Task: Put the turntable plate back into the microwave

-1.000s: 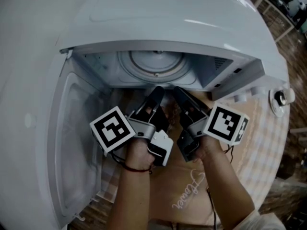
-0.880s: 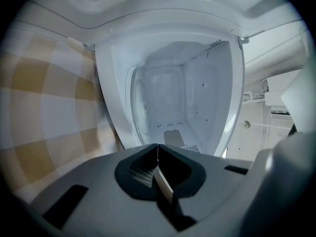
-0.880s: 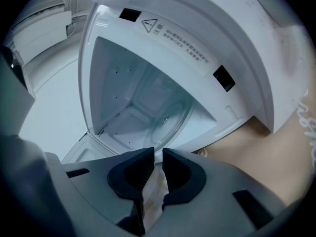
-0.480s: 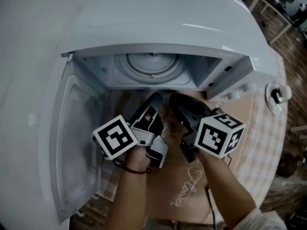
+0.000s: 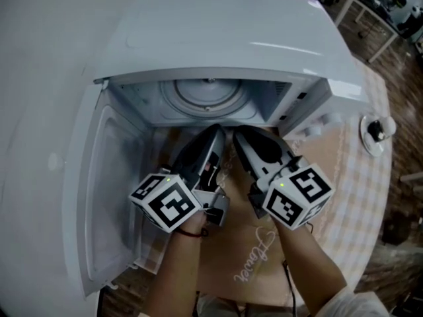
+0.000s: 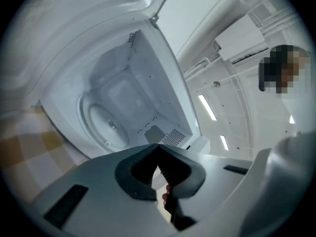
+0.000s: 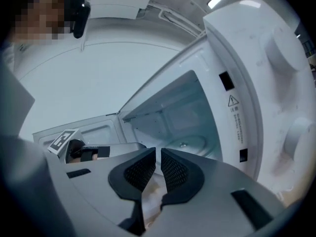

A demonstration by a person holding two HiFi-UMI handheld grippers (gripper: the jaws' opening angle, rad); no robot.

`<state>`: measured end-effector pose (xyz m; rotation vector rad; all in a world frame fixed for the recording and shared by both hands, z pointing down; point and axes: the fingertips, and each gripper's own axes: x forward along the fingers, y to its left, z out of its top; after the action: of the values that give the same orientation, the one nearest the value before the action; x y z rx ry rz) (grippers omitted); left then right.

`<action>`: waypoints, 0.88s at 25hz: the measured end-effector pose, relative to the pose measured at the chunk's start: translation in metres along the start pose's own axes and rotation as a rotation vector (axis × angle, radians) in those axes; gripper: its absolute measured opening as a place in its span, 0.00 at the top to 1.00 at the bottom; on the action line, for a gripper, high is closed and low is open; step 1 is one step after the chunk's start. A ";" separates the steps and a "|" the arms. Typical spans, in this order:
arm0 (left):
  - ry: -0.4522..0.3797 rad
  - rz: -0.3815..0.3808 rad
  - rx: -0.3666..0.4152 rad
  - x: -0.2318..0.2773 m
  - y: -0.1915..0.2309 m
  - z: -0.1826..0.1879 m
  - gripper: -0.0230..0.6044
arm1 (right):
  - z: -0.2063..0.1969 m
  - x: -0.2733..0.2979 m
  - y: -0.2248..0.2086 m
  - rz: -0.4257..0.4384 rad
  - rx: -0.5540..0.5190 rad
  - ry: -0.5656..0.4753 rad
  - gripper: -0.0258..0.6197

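The glass turntable plate [image 5: 208, 94] lies flat on the floor of the white microwave [image 5: 225, 38], seen also as a round plate [image 6: 106, 125] in the left gripper view and a plate [image 7: 190, 144] in the right one. Both grippers hover side by side just outside the open cavity, pointing into it. My left gripper [image 5: 218, 131] is shut with its pads touching and nothing held. My right gripper [image 5: 238, 133] has only a thin slit between its pads and holds nothing. Neither touches the plate.
The microwave door [image 5: 109, 197] hangs open at the left. The control panel with a knob [image 5: 373, 132] stands at the right. A checked cloth [image 5: 344, 170] covers the table under the microwave. The left gripper's marker cube [image 7: 64, 139] shows in the right gripper view.
Both grippers have rolled about their long axes, so their marker cubes now show a corner upward. Both hands have risen a little in front of the opening.
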<state>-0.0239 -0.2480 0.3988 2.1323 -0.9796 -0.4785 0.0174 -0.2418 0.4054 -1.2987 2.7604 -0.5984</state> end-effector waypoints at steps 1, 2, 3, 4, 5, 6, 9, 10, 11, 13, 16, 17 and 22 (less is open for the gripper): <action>-0.020 -0.015 0.043 -0.001 -0.006 0.005 0.96 | 0.004 -0.002 0.001 0.003 -0.016 -0.027 0.87; -0.039 -0.027 0.086 -0.002 -0.011 0.009 0.96 | 0.008 -0.005 0.003 0.008 -0.030 -0.050 0.87; -0.057 -0.038 0.127 -0.004 -0.017 0.013 0.96 | 0.012 -0.007 0.005 0.014 -0.043 -0.070 0.87; -0.073 -0.047 0.166 -0.005 -0.021 0.015 0.96 | 0.015 -0.008 0.008 0.021 -0.053 -0.086 0.87; -0.088 -0.055 0.205 -0.007 -0.026 0.018 0.96 | 0.019 -0.009 0.010 0.028 -0.061 -0.099 0.87; -0.101 -0.064 0.245 -0.007 -0.030 0.019 0.96 | 0.022 -0.011 0.013 0.034 -0.070 -0.111 0.87; -0.108 -0.099 0.348 -0.006 -0.046 0.020 0.96 | 0.032 -0.014 0.019 0.044 -0.097 -0.138 0.87; -0.101 -0.106 0.366 -0.006 -0.050 0.019 0.96 | 0.035 -0.016 0.021 0.045 -0.103 -0.143 0.87; -0.094 -0.111 0.376 -0.007 -0.054 0.018 0.96 | 0.037 -0.017 0.023 0.046 -0.108 -0.146 0.87; -0.085 -0.116 0.387 -0.009 -0.062 0.018 0.96 | 0.041 -0.021 0.027 0.050 -0.123 -0.150 0.87; -0.084 -0.125 0.401 -0.012 -0.074 0.019 0.96 | 0.051 -0.027 0.033 0.056 -0.138 -0.154 0.87; -0.080 -0.127 0.412 -0.013 -0.078 0.019 0.96 | 0.054 -0.029 0.035 0.059 -0.139 -0.153 0.87; -0.065 -0.140 0.452 -0.017 -0.103 0.025 0.96 | 0.071 -0.041 0.047 0.063 -0.157 -0.149 0.87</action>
<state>0.0013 -0.2010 0.3061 2.6162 -1.0555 -0.4255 0.0235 -0.2073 0.3175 -1.2227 2.7590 -0.2736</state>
